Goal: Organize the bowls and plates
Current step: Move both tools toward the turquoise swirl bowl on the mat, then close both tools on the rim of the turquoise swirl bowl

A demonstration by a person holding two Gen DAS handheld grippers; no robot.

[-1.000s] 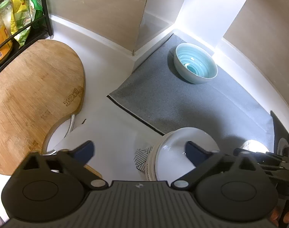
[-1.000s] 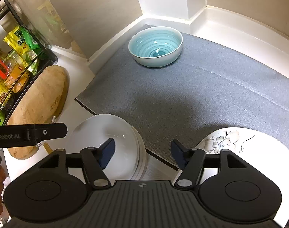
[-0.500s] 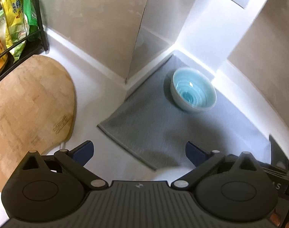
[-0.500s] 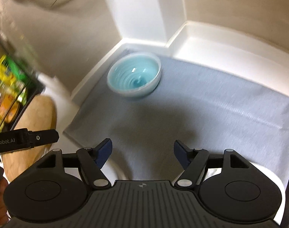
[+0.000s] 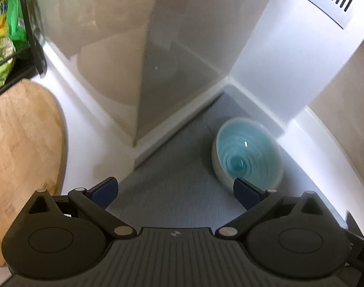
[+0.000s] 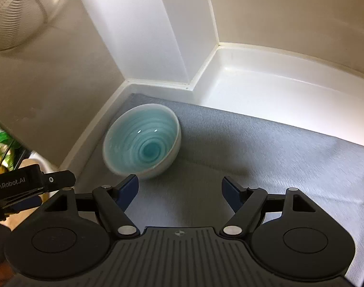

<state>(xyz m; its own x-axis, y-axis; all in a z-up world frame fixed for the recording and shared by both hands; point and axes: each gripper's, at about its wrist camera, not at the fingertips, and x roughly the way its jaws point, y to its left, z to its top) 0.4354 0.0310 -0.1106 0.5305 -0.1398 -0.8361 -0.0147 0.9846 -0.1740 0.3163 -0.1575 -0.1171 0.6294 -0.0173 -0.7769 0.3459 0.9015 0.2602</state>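
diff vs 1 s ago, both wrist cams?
Both grippers advanced toward the blue bowl; the white plates near their jaws have left both views. The right gripper has just been opening its jaws, nothing between them. The left gripper is open and empty as before. The bowl sits unmoved on the grey mat.

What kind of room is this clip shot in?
Most likely a home kitchen counter: a blue bowl on a grey mat, a wooden cutting board, and a rack of food packets.
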